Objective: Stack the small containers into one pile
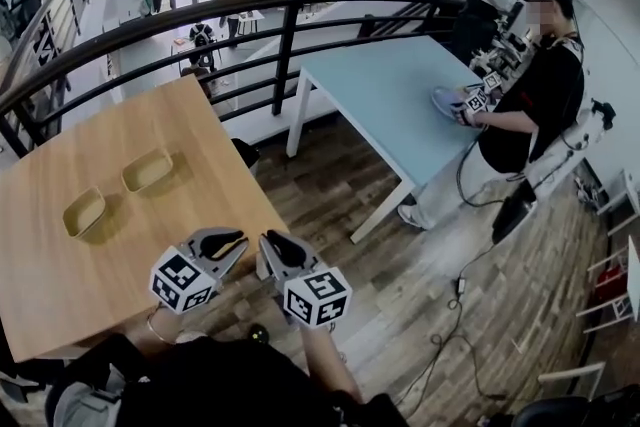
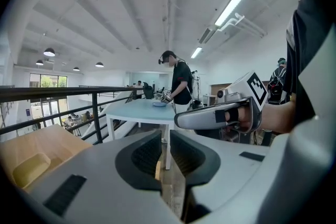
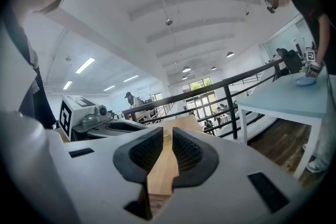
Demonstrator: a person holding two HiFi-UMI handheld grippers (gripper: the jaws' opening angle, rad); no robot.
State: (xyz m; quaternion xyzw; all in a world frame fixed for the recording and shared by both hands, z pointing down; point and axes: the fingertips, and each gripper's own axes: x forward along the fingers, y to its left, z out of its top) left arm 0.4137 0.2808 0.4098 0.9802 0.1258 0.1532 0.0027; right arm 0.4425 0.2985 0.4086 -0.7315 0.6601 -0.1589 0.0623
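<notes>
Both containers are on the wooden counter (image 1: 60,285), side by side but apart. The back container (image 1: 147,170) is nearer the railing (image 1: 250,15), and the front container (image 1: 84,212) is nearer the person. Nothing is stacked yet.

The left gripper (image 1: 236,243) and right gripper (image 1: 270,245) hover close together over the counter's near corner, well short of the containers. Each has its jaws drawn almost together, with only a thin slit between the pads, and neither has anything in it. The right gripper's slit shows only bare wood. The left gripper's view looks out past the counter edge toward the floor, with a container low at its left.

The containers look like shallow, open, rounded-rectangle trays with thin upright walls, probably light, stiff plastic. They are the same shape and size, so one should nest inside the other. Being this light, a tray will likely skid on the smooth wood if pushed, and it could tip if pinched at a corner. The sound hold is one jaw inside and one outside the middle of a wall, below the rim. The jaws must open first. A light squeeze should be enough, then a level lift and a straight drop into the other tray.
</notes>
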